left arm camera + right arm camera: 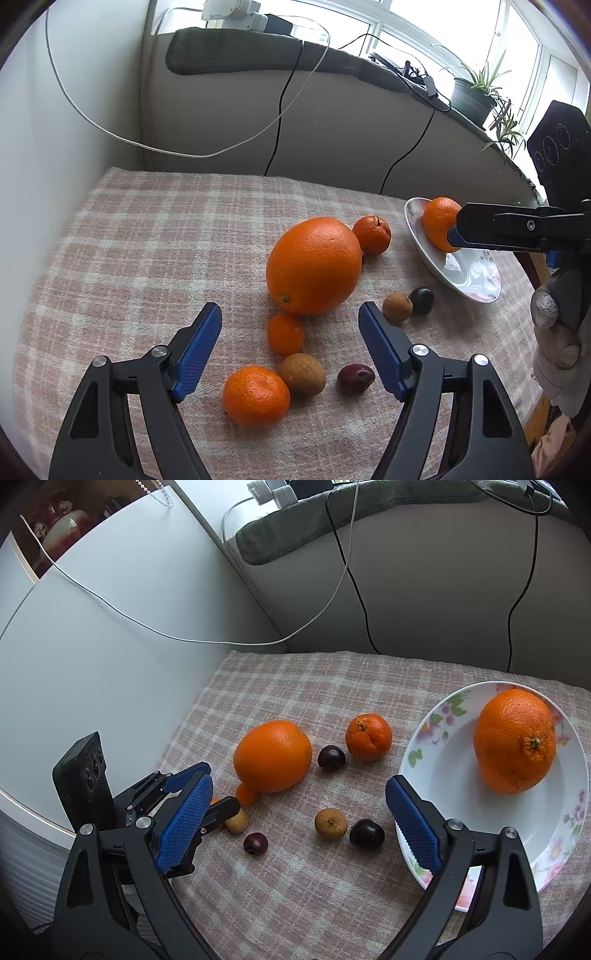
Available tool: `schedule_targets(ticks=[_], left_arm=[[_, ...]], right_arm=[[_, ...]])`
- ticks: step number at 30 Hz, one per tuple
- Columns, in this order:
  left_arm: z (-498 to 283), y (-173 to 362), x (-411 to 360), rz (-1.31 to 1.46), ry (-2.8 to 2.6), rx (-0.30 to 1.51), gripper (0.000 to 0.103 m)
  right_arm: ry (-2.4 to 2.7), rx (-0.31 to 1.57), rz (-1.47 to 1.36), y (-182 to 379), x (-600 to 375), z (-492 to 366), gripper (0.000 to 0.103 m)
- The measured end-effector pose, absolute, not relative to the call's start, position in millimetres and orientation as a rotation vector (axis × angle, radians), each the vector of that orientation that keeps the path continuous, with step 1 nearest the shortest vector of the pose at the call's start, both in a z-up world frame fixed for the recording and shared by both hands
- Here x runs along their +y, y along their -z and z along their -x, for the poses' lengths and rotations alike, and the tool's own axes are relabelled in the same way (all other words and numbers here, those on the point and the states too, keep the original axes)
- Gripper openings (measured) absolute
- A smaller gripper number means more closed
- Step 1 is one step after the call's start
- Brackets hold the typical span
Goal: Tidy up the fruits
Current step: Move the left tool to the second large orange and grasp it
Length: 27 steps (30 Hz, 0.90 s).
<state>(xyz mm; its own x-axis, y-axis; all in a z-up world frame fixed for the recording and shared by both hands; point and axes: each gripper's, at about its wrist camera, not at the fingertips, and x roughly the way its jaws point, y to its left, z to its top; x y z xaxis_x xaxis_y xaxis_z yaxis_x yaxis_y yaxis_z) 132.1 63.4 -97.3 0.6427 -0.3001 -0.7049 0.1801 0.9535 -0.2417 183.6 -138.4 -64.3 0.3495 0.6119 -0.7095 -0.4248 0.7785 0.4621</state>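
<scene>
A big orange [314, 264] lies mid-cloth, ringed by two mandarins [256, 396] [372, 235], a tiny orange fruit [285, 333], tan round fruits [303, 373] and dark cherries [355, 378]. My left gripper [289, 308] hangs open over the near fruits, holding nothing. A flowered white plate [424, 746] at the right holds a second orange [515, 740]. My right gripper [299, 779] is open and holds nothing, one finger over the plate's near rim, with a tan fruit [330, 823] and a cherry [366, 835] below the gap.
A pink checked cloth [147, 258] covers the table. A white wall [110, 646] stands at the left and a padded ledge with hanging cables [280, 110] at the back. Potted plants [476, 96] sit on the sill. A gloved hand [557, 332] holds the right tool.
</scene>
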Motion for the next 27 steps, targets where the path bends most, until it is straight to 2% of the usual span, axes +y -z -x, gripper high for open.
schedule_targets(ticks=[5, 11, 15, 27], left_arm=[[-142, 100, 65, 0.192, 0.308, 0.842, 0.069], [-149, 102, 69, 0.228, 0.332, 0.848, 0.068], [-153, 104, 69, 0.236, 0.347, 0.857, 0.066], [-160, 111, 67, 0.265, 0.382, 0.882, 0.066]], right_arm=[[-0.718, 1.066, -0.270, 71, -121, -198, 0.097], [-0.748, 1.144, -0.363, 84, -107, -216, 0.092], [-0.754, 1.179, -0.382, 93, -98, -224, 0.081], [-0.742, 1.234, -0.410, 111, -86, -235, 0.081]])
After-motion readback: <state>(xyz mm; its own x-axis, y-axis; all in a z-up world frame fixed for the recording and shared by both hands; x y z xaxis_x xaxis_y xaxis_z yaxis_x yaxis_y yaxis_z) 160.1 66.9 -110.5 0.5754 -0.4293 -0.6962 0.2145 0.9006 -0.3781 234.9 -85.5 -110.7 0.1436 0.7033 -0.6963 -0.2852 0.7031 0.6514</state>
